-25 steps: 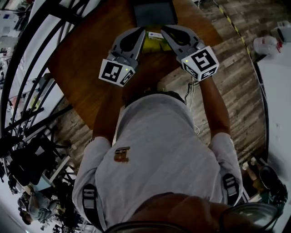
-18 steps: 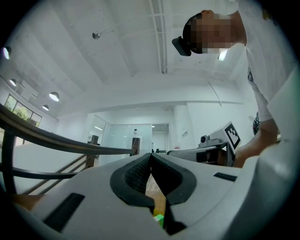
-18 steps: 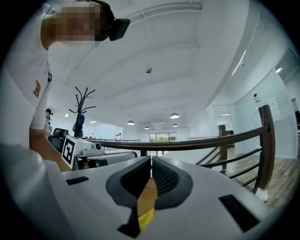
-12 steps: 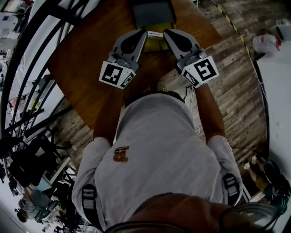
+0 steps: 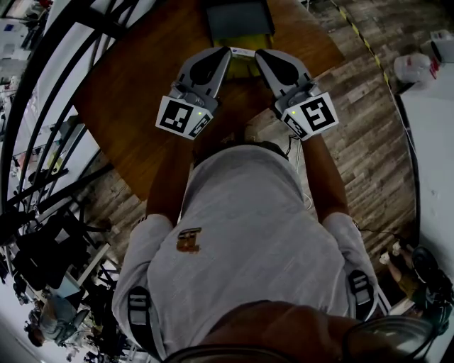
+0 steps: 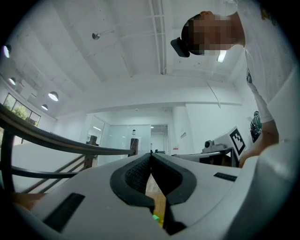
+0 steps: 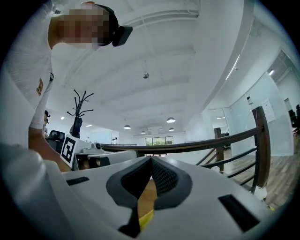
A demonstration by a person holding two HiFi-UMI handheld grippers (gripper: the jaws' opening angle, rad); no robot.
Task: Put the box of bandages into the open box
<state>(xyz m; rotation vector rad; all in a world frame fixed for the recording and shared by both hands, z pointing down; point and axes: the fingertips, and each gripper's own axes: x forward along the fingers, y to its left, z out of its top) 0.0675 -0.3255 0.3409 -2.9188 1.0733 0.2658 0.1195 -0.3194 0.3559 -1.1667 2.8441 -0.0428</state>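
Observation:
In the head view a small pale box of bandages (image 5: 242, 52) with a yellow-green side (image 5: 241, 67) sits between the tips of both grippers, over the brown table (image 5: 135, 99). The left gripper (image 5: 225, 52) is at its left and the right gripper (image 5: 258, 54) at its right; whether they touch it I cannot tell. The dark open box (image 5: 237, 20) lies just beyond, at the top edge. In the left gripper view the left gripper (image 6: 151, 153) is shut with nothing in its pads. The right gripper (image 7: 151, 158) in its own view is also shut and holds nothing.
The round table ends near the person's body, with wooden floor (image 5: 369, 135) to the right. Dark railings (image 5: 64, 64) curve along the left. A white container (image 5: 415, 69) stands at the far right. Both gripper views look up at a white ceiling.
Both grippers and the small box between them have shifted slightly away from the person, toward the open box. The right gripper's marker cube has turned a little.

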